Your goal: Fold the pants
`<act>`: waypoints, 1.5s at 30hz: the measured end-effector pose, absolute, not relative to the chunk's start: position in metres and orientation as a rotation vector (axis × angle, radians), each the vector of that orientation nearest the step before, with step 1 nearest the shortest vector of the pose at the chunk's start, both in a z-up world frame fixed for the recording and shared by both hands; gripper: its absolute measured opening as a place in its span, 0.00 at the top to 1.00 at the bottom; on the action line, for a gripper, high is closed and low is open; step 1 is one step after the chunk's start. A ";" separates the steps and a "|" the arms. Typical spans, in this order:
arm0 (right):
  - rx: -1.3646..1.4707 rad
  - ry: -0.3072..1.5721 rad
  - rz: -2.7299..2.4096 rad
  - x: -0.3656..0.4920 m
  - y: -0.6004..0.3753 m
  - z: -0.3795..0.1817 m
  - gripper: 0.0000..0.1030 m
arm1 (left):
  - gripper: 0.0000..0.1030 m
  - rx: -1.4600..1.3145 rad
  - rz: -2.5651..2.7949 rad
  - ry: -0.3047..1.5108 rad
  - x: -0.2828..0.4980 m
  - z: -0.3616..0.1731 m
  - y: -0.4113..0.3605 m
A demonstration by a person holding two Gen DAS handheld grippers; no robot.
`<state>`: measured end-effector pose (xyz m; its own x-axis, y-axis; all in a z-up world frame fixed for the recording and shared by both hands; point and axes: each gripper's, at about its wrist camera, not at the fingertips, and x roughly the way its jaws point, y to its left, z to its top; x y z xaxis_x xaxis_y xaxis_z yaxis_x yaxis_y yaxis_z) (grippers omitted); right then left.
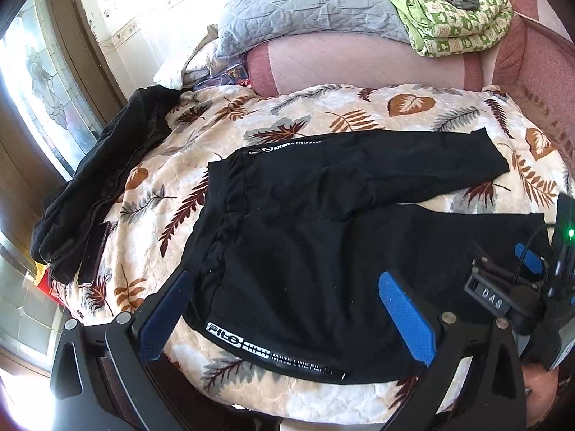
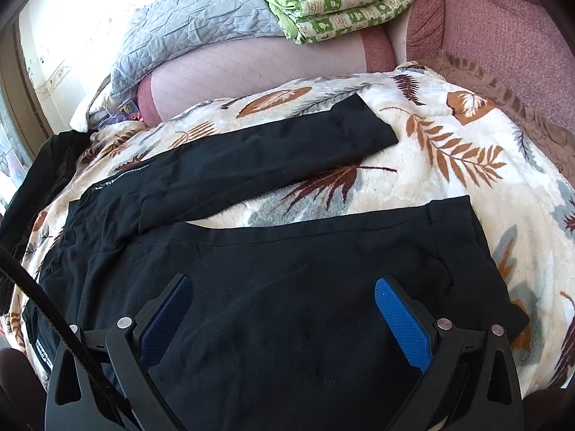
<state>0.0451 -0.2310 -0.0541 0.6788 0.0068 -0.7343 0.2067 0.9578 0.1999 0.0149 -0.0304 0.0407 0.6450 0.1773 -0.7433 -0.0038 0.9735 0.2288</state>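
Black pants (image 1: 287, 237) with white FILO lettering lie spread flat on a leaf-print blanket (image 1: 273, 115), waistband to the left, the two legs running right and apart. My left gripper (image 1: 284, 287) is open and empty, hovering over the near hip by the waistband. My right gripper (image 2: 284, 291) is open and empty above the near leg of the pants (image 2: 287, 269). The right gripper (image 1: 528, 258) also shows at the right edge of the left wrist view. The far leg (image 2: 258, 158) lies flat toward the back.
A black jacket (image 1: 97, 186) and a dark phone (image 1: 94, 255) lie at the blanket's left edge. A grey quilted pillow (image 1: 305, 3) and a folded green quilt (image 1: 449, 18) sit on the pink sofa (image 2: 503, 36) behind. A window (image 1: 39, 82) is at the left.
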 end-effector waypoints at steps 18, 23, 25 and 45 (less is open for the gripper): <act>0.057 0.790 -0.207 0.048 -0.203 -0.061 0.00 | 0.00 0.080 0.000 0.866 0.025 0.035 0.017; -0.081 0.768 -0.223 0.046 -0.180 -0.062 0.00 | 0.00 0.004 0.009 0.906 0.030 0.025 0.043; -0.114 0.765 -0.227 0.046 -0.174 -0.063 0.00 | 0.00 -0.017 0.015 0.907 0.030 0.023 0.051; -0.079 0.800 -0.256 0.049 -0.181 -0.069 0.00 | 0.00 -0.054 0.008 0.940 0.030 0.014 0.063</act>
